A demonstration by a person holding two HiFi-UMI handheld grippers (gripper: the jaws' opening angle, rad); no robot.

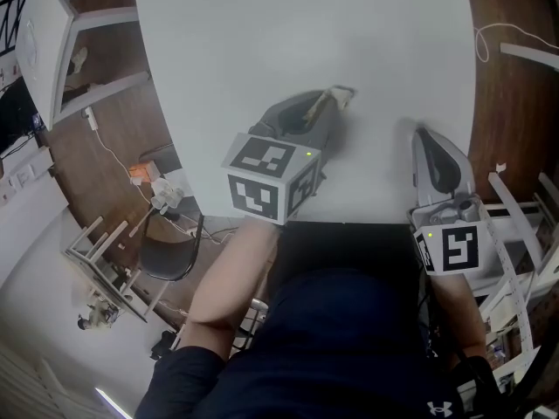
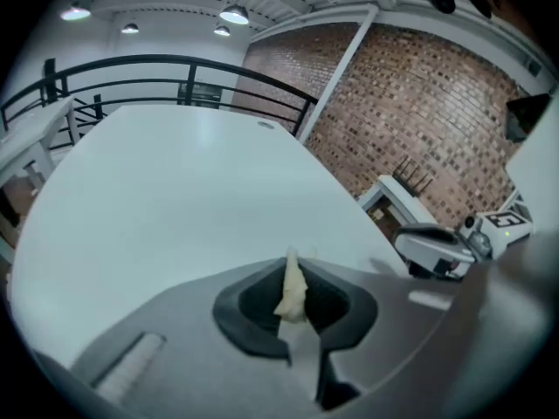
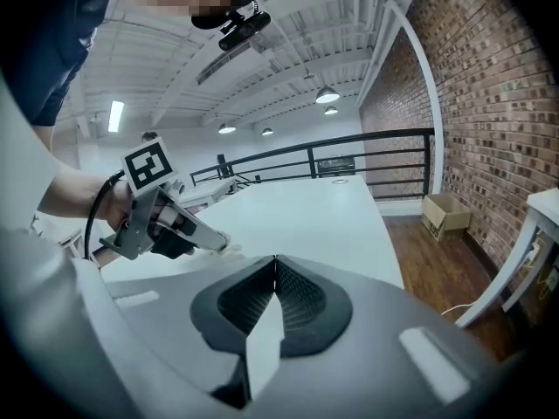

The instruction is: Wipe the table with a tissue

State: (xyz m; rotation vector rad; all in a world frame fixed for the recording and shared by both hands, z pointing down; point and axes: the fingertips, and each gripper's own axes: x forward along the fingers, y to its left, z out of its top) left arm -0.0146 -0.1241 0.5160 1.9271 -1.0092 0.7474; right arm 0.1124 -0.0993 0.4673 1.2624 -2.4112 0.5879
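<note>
On the near part of a broad white table (image 1: pixel 306 33), seen from the head view, the left gripper (image 1: pixel 335 95) lies low over the top with a small pale tissue (image 1: pixel 346 100) at its tip. The tissue points away from the person and slightly right, in line with the jaws. The right gripper (image 1: pixel 421 135) sits well apart to the right, near the table's front edge. Brown wooden floor (image 1: pixel 113 133) shows on both sides of the table. In the left gripper view, the jaws are pressed together on the tissue. It is a narrow cream strip standing upright in the seam, its long axis running along the jaws toward the bare tabletop. Beyond the table are a black railing (image 2: pixel 157 64), a brick wall (image 2: pixel 419 103) and ceiling lamps (image 2: pixel 234 14). In the right gripper view, the jaws meet pad to pad with nothing between them. The table stretches ahead to the railing, and a cardboard box (image 3: pixel 444 214) sits on the floor by the brick wall.
</note>
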